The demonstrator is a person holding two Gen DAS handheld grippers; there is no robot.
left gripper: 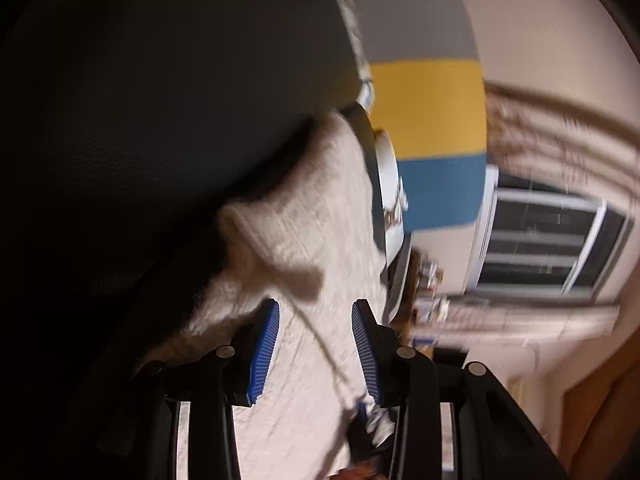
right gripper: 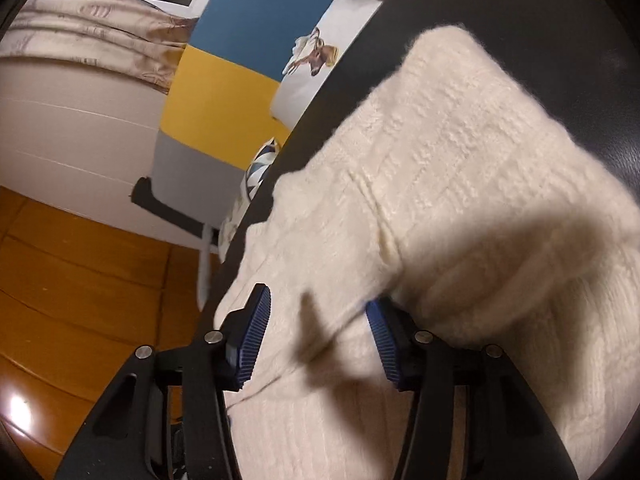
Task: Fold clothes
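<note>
My left claw (left gripper: 316,344) hangs over the cream knit sweater (left gripper: 320,216), blue ribbed pads (left gripper: 264,350) spread wide apart, nothing between them but the fabric lying flat below. The picture is smeared with motion. The sweater lies on a dark table (left gripper: 160,100), one edge curling up against the black surface on the left, and a thin line, a seam or a thread, I cannot tell which, runs across the knit between my fingers. Past the table edge to the right stands a panel banded grey, yellow and blue (left gripper: 432,120), then a curtain (left gripper: 560,136) and a window (left gripper: 552,248). My right claw (right gripper: 320,332) is likewise agape, pads (right gripper: 252,340) well parted, and grips nothing. Its left finger sits over the sweater (right gripper: 460,160) near the table's edge; its right finger touches or slips beneath a thick folded layer of the knit, though I cannot tell which. That folded part rises in a soft mound to the right, shadowed. Left of the dark table (right gripper: 520,0) I see wooden floor (right gripper: 80,272), the same banded panel (right gripper: 228,92), and a white cushion printed with a deer (right gripper: 316,56).
</note>
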